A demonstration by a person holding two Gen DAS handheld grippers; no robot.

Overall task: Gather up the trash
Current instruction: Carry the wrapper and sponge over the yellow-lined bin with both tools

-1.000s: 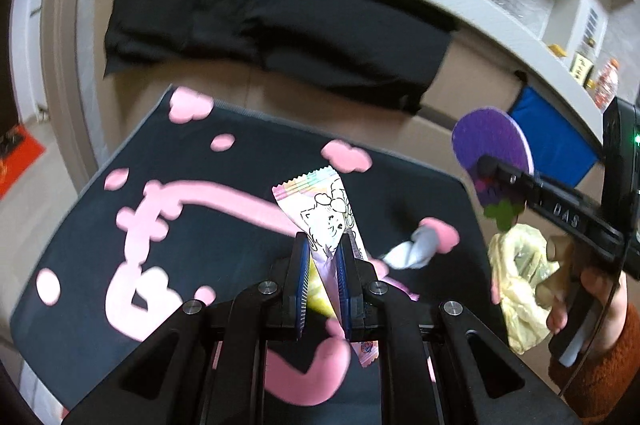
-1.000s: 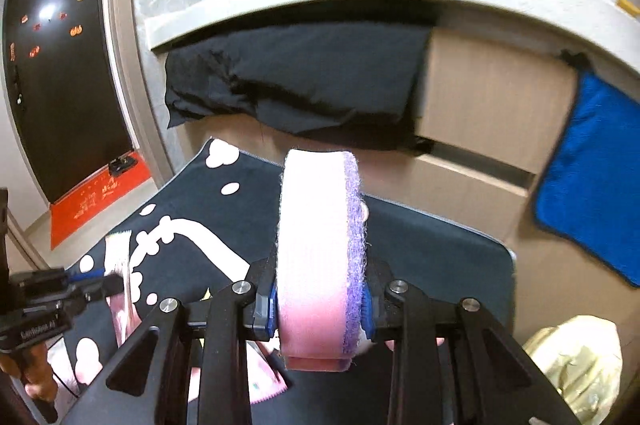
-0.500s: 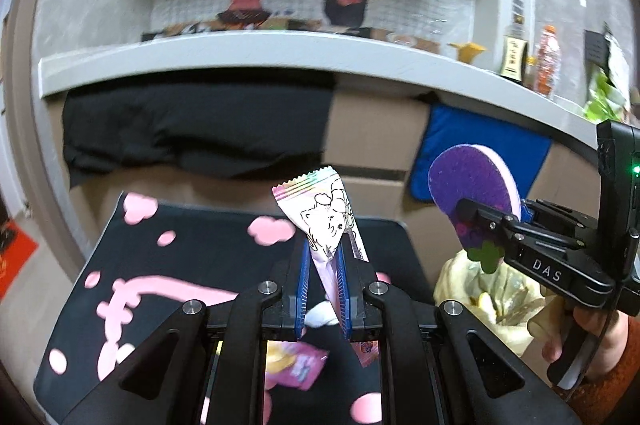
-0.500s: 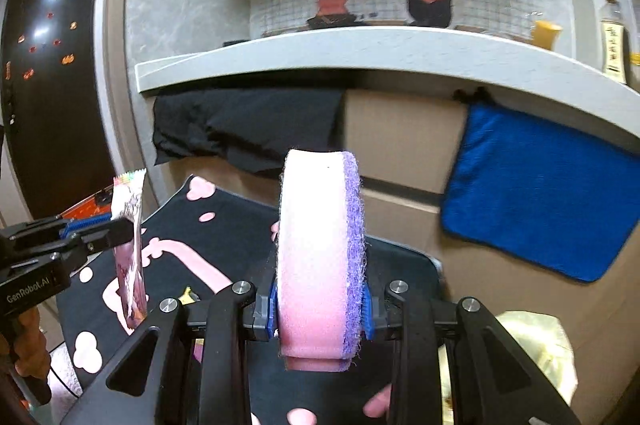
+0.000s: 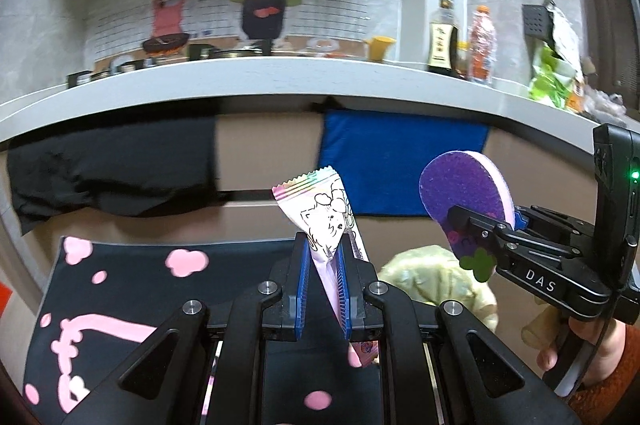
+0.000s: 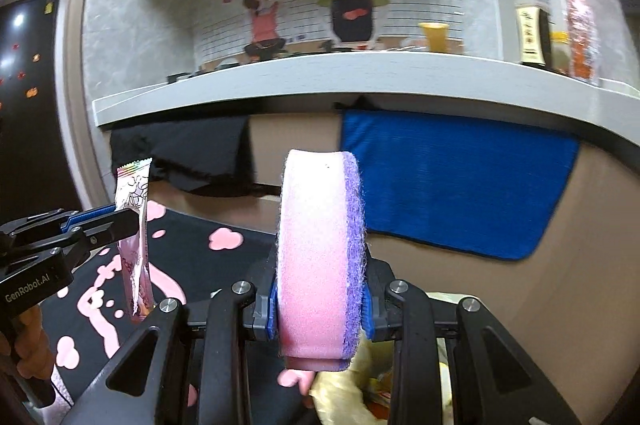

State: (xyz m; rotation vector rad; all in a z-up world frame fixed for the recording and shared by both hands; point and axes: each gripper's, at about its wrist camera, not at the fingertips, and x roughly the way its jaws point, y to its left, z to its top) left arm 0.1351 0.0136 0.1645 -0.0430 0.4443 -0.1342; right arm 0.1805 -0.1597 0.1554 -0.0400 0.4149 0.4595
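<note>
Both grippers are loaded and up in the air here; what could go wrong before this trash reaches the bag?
The left gripper pinches the thin wrapper only near its middle, so it might slip out. The sponge fills the right gripper and hides most of the yellow bag below, so a drop could miss its opening.

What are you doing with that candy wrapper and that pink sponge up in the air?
A person is picking up trash with a gripper in each hand. The left gripper has its jaws shut on a crinkly snack wrapper, and the right gripper is clamped on a pink and purple sponge. Both are held up above the black mat with pink clouds, near a yellowish plastic bag beside the mat.
</note>
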